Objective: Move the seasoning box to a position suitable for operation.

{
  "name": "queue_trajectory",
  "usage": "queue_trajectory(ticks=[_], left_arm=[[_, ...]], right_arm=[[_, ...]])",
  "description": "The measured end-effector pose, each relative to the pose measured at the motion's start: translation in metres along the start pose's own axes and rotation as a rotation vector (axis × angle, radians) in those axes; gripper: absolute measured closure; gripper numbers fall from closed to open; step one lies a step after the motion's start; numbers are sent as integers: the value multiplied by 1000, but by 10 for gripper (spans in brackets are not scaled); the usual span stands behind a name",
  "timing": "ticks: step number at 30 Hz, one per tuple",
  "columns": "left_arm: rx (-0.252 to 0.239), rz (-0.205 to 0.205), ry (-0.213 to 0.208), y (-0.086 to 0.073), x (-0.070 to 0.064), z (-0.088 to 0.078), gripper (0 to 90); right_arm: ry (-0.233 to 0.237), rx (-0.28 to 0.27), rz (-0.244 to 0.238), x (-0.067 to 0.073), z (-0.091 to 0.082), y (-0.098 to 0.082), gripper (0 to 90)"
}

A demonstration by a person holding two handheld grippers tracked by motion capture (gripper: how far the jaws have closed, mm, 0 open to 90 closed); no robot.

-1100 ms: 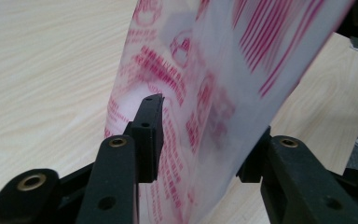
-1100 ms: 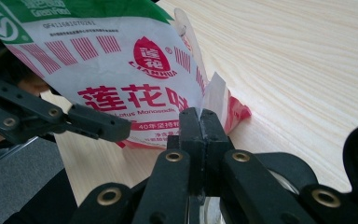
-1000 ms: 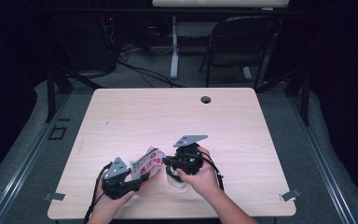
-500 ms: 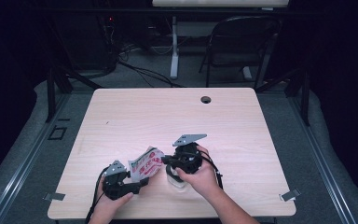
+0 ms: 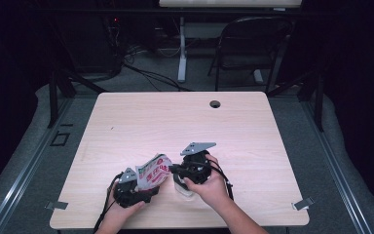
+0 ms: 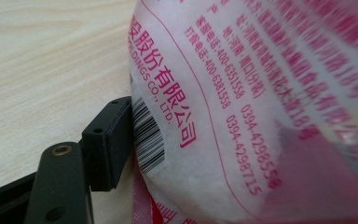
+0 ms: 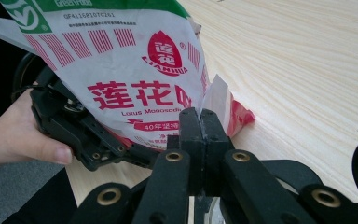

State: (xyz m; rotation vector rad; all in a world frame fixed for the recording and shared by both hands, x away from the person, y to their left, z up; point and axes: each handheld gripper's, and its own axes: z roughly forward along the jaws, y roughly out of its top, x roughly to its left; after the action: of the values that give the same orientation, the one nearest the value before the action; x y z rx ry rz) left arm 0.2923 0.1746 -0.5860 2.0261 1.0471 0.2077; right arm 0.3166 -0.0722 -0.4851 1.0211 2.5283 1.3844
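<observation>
Lowered, left hand-held gripper (image 5: pixel 143 187) just opened around bag (image 5: pixel 153 171); right (image 7: pixel 199 122) pinches its corner.

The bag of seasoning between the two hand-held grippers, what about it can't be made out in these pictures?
- Left gripper view: the bag runs past the top, right and bottom edges; its right-hand print is blurred, and it hides the second jaw.
- Right gripper view: the bag's top is cut off by the frame, and its lower print is hidden behind the shut right hand-held gripper.
- High view: the bag's print is too small to read, and the clear container under the right hand is mostly covered.
</observation>
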Motion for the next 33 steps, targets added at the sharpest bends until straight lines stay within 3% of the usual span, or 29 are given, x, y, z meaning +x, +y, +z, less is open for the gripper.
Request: queue_trajectory(ticks=[3,9,16,21,33], left_arm=[[9,19,7,1,-1,4,315],[-1,0,0,3,1,7,313],[-2,24,18,6,-1,11,311],[1,48,42,6,-3,11,395],[1,54,71,6,-5,11,476]], right_arm=[[-6,-1,7,0,-1,-1,900],[-9,3,6,1,-1,-3,900],[-21,11,2,0,-2,-5,900],[-23,5,5,1,-2,-6,900],[-18,6,9,0,-2,-6,900]])
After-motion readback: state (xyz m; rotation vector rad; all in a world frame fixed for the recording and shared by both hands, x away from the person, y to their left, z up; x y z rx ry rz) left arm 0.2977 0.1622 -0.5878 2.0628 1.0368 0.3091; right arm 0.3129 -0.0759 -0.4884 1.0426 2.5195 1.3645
